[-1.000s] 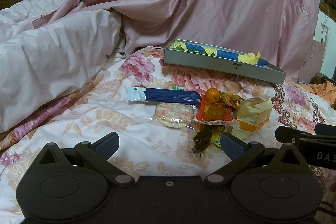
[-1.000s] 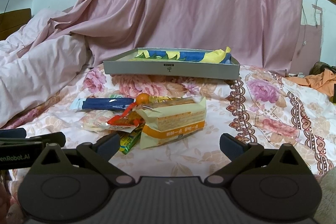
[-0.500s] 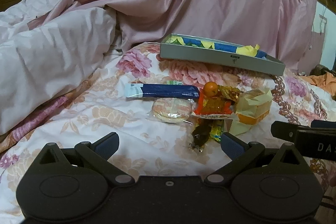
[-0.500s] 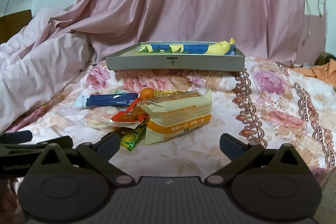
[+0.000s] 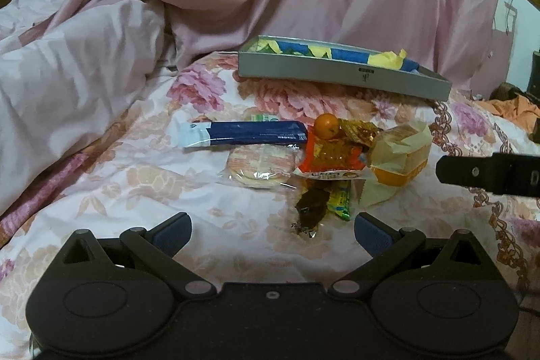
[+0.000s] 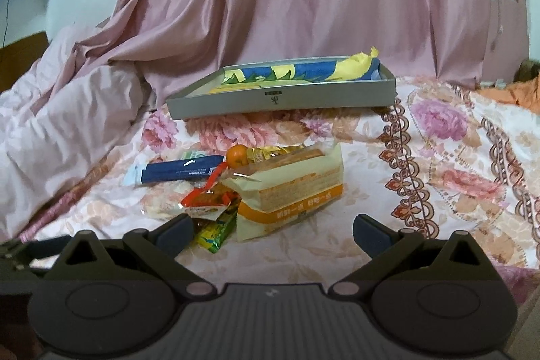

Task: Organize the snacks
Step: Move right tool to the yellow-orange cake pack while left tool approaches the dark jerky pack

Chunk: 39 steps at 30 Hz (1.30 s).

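snack pile (image 6: 243, 188) mid-bed | grey tray (image 6: 280, 98) beyond | jaws apart, seemingly empty

We now see the right hand-held gripper (image 6: 271, 230) closer to the snack pile than a second ago, its left fingertip just beside the green-yellow bar (image 6: 216, 231) and the red packet (image 6: 204, 199). The grey tray (image 6: 280, 98) sits lower and more angled in its view. From the left hand-held gripper (image 5: 271, 230), the pile lies nearer, the dark sweet (image 5: 310, 206) reaching down between the fingertips, and the right gripper's black finger (image 5: 486, 171) stands higher at the frame's right edge.
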Each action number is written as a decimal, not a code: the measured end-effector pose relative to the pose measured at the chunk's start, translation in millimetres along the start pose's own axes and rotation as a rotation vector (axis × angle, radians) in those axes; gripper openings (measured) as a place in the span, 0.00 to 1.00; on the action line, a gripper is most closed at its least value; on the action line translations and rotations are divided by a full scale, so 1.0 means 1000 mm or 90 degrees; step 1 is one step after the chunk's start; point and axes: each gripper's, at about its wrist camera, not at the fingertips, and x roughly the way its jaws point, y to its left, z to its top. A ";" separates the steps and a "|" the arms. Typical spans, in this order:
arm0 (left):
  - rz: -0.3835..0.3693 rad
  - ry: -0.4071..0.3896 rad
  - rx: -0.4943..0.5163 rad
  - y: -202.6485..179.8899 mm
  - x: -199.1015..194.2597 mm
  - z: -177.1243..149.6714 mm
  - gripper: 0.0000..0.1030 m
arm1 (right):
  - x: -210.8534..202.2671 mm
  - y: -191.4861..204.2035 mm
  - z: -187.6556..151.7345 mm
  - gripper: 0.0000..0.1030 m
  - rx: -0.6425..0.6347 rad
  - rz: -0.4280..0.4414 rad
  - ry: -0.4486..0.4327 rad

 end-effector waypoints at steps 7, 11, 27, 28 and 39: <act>-0.007 0.029 0.018 -0.003 0.018 0.005 0.99 | 0.021 -0.012 0.023 1.00 -0.024 0.016 0.025; -0.006 0.038 0.020 -0.004 0.025 0.008 0.99 | 0.038 -0.029 0.033 1.00 0.024 0.055 0.053; -0.035 0.070 0.098 -0.020 0.051 0.019 0.99 | 0.068 -0.052 0.035 1.00 0.114 0.099 0.101; -0.040 0.071 0.105 -0.022 0.053 0.020 0.99 | 0.069 -0.050 0.036 1.00 0.112 0.101 0.100; -0.059 0.099 0.125 -0.027 0.080 0.026 0.95 | 0.099 -0.039 0.052 1.00 0.140 0.103 0.092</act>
